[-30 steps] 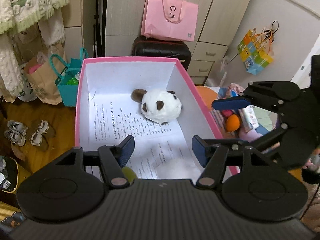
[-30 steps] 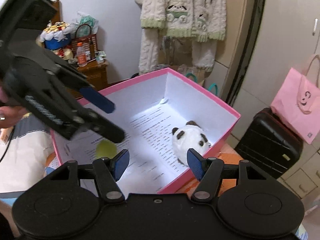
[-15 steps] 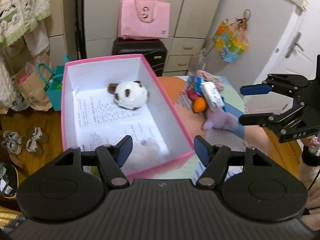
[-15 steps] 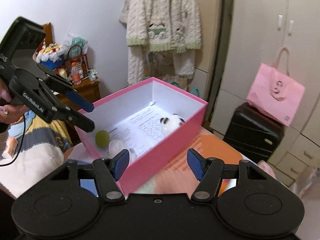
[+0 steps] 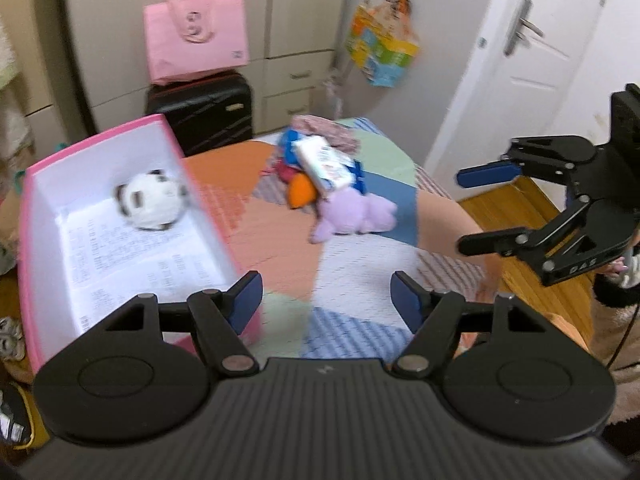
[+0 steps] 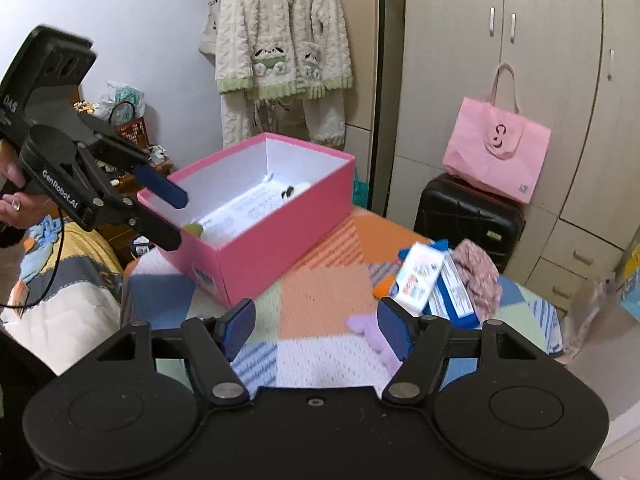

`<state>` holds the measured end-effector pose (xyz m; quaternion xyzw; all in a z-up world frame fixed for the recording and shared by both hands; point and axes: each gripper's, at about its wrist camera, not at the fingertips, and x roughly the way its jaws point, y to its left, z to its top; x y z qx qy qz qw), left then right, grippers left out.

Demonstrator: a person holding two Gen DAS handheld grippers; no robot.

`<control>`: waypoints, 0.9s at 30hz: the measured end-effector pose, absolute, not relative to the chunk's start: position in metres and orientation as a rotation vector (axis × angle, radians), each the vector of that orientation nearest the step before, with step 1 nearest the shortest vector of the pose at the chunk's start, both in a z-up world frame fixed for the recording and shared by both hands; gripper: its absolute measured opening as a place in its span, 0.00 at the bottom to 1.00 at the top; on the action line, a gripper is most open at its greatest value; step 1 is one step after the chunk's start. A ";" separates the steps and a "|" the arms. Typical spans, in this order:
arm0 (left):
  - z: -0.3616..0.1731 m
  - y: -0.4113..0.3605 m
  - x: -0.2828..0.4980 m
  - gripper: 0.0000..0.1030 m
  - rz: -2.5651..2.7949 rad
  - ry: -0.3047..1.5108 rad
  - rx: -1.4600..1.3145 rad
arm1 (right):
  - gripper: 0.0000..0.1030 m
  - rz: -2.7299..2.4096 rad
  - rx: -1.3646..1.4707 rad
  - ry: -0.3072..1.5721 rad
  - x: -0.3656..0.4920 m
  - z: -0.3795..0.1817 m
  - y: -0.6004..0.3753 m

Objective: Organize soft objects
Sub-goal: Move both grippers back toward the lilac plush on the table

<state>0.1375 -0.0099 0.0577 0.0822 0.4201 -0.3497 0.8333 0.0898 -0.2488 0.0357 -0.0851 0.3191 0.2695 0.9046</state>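
A pink box (image 5: 28, 216) (image 6: 280, 232) stands on a patchwork-covered table. A white panda plush (image 5: 148, 204) lies inside on printed paper; a green ball (image 6: 192, 229) shows at its near end. A purple plush (image 5: 352, 216) (image 6: 370, 330), an orange toy (image 5: 302, 192), a tissue pack (image 5: 326, 162) (image 6: 418, 276) and pink patterned cloth (image 6: 478, 274) lie in a pile right of the box. My left gripper (image 5: 326, 304) is open and empty above the table beside the box. My right gripper (image 6: 316, 324) is open and empty, short of the pile.
A black suitcase (image 6: 468, 216) with a pink bag (image 6: 496, 160) on it stands behind the table by the wardrobe. A white door (image 5: 532, 64) is at the right. A cream cardigan (image 6: 280, 48) hangs behind the box. A bedside cabinet (image 6: 132, 160) holds clutter.
Both grippers have pulled back and swung right, away from the box towards the pile of soft things. Both stayed open and empty.
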 end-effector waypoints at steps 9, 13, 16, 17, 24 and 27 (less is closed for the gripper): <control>0.032 -0.059 0.147 0.71 -0.820 0.904 0.201 | 0.73 0.551 -0.156 0.690 0.099 -0.001 -0.271; 0.014 -0.076 0.157 0.71 -0.825 0.925 0.186 | 0.73 0.520 -0.129 0.716 0.113 -0.025 -0.281; 0.001 -0.084 0.167 0.71 -0.823 0.933 0.157 | 0.73 0.486 -0.141 0.724 0.125 -0.044 -0.284; -0.004 -0.088 0.171 0.71 -0.818 0.933 0.144 | 0.73 0.482 -0.143 0.726 0.129 -0.049 -0.285; -0.034 -0.110 0.196 0.71 -0.754 0.883 0.103 | 0.73 0.433 -0.140 0.699 0.153 -0.086 -0.291; -0.047 -0.119 0.207 0.71 -0.690 0.831 0.124 | 0.73 0.421 -0.143 0.680 0.161 -0.098 -0.292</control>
